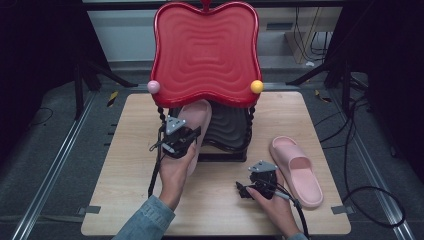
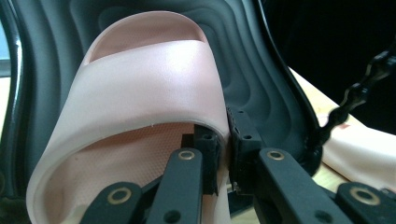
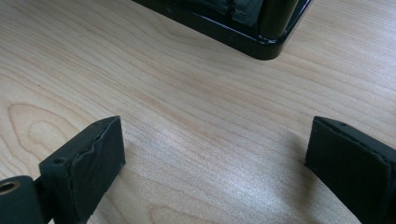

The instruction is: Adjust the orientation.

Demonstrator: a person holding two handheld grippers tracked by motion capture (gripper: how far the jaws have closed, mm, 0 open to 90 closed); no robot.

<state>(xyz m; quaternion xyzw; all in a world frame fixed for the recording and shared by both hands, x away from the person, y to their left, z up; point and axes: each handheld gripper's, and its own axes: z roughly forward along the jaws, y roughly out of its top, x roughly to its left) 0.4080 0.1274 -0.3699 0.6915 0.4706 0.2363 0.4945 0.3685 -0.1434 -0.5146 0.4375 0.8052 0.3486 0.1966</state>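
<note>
A pink slipper (image 1: 198,116) lies toe-first on the black lower tray (image 1: 231,131) of a two-tier rack, under the red top tray (image 1: 205,50). My left gripper (image 1: 186,138) is shut on it. In the left gripper view the slipper (image 2: 149,79) is close up, and my left gripper (image 2: 227,140) pinches its side wall, one jaw inside and one outside. A second pink slipper (image 1: 298,171) lies flat on the table at the right. My right gripper (image 1: 260,176) rests low over the table, left of that slipper. In its own view the right gripper (image 3: 215,154) stands open above bare wood.
The wooden table (image 1: 130,165) carries the rack at its far middle. A pink ball (image 1: 153,86) and a yellow ball (image 1: 256,86) cap the rack's front posts. The black tray's corner (image 3: 254,39) lies ahead of the right gripper. Cables lie on the floor at the right.
</note>
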